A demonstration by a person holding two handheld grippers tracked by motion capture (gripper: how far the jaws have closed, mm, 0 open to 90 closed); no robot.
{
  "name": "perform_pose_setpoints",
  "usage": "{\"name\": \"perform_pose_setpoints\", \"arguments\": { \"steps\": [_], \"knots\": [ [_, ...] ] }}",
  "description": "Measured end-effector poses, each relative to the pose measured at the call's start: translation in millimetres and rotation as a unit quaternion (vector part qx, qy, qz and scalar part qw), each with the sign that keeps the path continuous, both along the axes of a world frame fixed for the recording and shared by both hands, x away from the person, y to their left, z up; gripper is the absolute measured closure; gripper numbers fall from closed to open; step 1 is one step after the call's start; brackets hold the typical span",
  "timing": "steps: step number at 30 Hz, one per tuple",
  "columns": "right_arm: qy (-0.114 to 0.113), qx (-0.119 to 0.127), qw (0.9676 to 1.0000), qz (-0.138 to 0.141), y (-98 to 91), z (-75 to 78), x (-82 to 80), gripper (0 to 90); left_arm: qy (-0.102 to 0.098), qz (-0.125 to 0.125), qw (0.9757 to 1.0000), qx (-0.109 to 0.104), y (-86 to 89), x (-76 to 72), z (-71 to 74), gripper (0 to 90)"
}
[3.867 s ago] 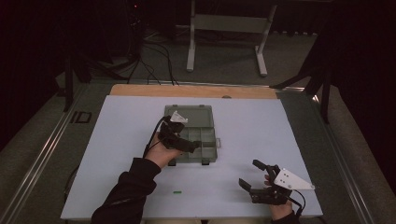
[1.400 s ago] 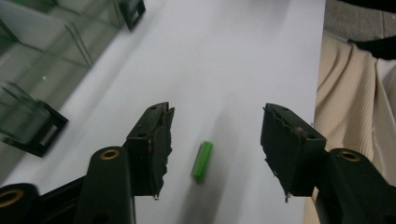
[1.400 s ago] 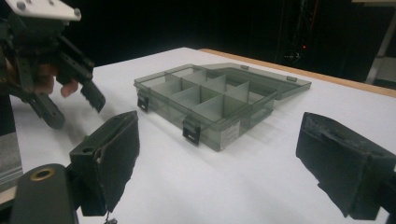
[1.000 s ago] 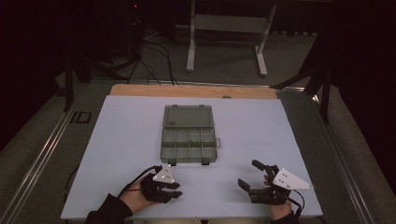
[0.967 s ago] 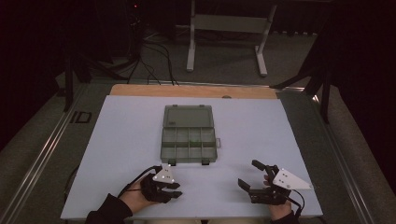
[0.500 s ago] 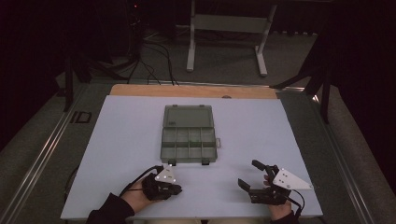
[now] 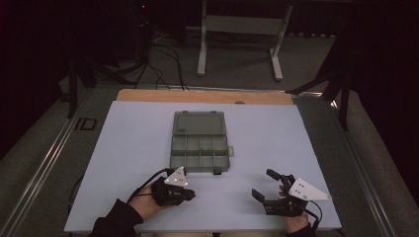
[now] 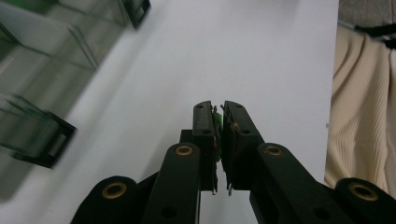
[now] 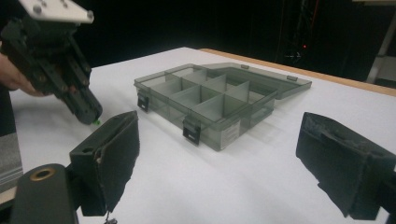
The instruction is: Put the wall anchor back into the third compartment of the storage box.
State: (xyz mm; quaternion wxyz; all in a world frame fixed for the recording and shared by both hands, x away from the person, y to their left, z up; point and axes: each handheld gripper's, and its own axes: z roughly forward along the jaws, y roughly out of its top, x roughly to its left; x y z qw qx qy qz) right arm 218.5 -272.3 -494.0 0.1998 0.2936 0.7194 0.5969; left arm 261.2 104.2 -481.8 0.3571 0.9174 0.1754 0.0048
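The white table (image 7: pixel 148 133) is the largest thing, and its far edge is a strip of wood. Near the middle of it lies the grey box (image 7: pixel 200 142), a clear plastic organiser with small compartments. Its lid lies open flat on the far side. In the right gripper view the box (image 9: pixel 219 102) shows two rows of compartments and two dark latches on its near wall.

The right gripper (image 7: pixel 270 185) rests near the right front corner of the table, well apart from the box. Its jaws are spread wide and nothing is between them. In its own view the two padded jaws stand far from each other, with the box beyond the gap.

The left gripper (image 7: pixel 190 194) is in front of the box, near the front edge, and a hand in a dark sleeve holds it. Its jaws have just been closing, and now they are pressed together on a small green piece (image 8: pixel 216 122). In the left gripper view this piece is only a thin green edge between the pads, just above the white surface. In the right gripper view the green piece (image 9: pixel 97 122) shows as a spot at the tip of the left gripper (image 9: pixel 88 112), touching or almost touching the table; I cannot tell which.
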Motion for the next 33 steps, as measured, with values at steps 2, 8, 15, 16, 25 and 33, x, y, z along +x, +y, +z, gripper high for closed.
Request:
{"name": "perform_pose_setpoints", "arguments": {
  "steps": [2, 8, 15, 16, 25, 33],
  "knots": [
    [-0.001, 0.0, 1.0, 0.0, -0.2, 0.0, 0.0, 13.5, -0.001, 0.003, 1.0, -0.002, -0.5, 3.3, 5.5, 83.7],
    [-0.003, 0.001, 1.0, -0.001, -0.8, 0.4, -0.1, 13.5, -0.004, 0.009, 0.9999, -0.008, -5.3, 14.1, 20.1, 83.7],
    [-0.003, 0.002, 1.0, -0.003, -1.8, 0.5, -0.2, 13.5, -0.01, 0.022, 0.9994, -0.026, -7.6, 29.8, 37.0, 83.7],
    [-0.003, 0.002, 1.0, -0.003, -1.8, 0.5, -0.2, 13.5, -0.012, 0.026, 0.9992, -0.029, -8.1, 31.8, 39.3, 83.7],
    [-0.004, 0.002, 1.0, -0.004, -1.6, 0.5, -0.5, 13.5, -0.03, 0.056, 0.9973, -0.037, -9.6, 51.6, 59.0, 83.7],
    [-0.003, 0.001, 1.0, -0.004, -1.5, 0.3, -0.3, 13.5, -0.047, 0.103, 0.9925, -0.044, -12.0, 66.7, 68.8, 83.7]
  ]
}}
